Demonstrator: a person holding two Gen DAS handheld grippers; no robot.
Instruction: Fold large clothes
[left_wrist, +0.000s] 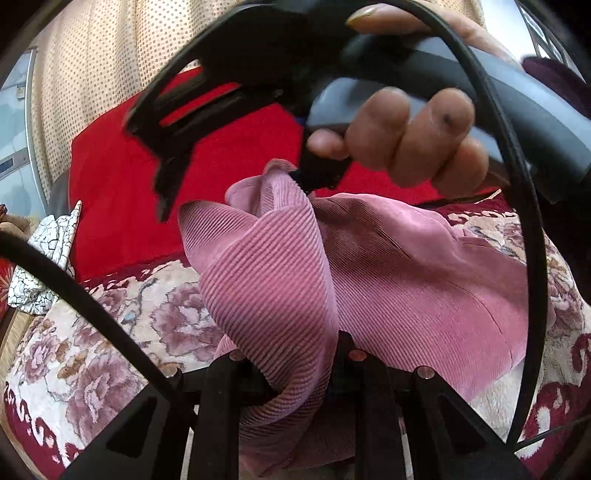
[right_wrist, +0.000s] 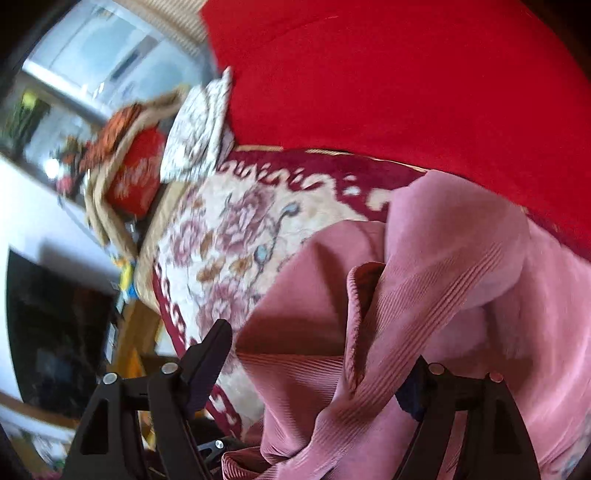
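Note:
A pink ribbed garment (left_wrist: 406, 280) lies on a floral rug-patterned cover (left_wrist: 110, 332). In the left wrist view my left gripper (left_wrist: 295, 365) is shut on a fold of the pink garment, which bulges up between its fingers. The right gripper (left_wrist: 310, 177), held in a hand (left_wrist: 417, 136), shows ahead of it with its tip touching a raised corner of the cloth. In the right wrist view the right gripper (right_wrist: 317, 373) has its jaws wide apart; the pink garment (right_wrist: 443, 295) drapes over the right finger and between them.
A red cushion back (left_wrist: 122, 192) stands behind the cover. A white crackle-patterned pillow (left_wrist: 48, 258) lies at the left edge, also seen in the right wrist view (right_wrist: 199, 136). A black cable (left_wrist: 524, 221) loops across the left view. Dark furniture (right_wrist: 55, 332) is at far left.

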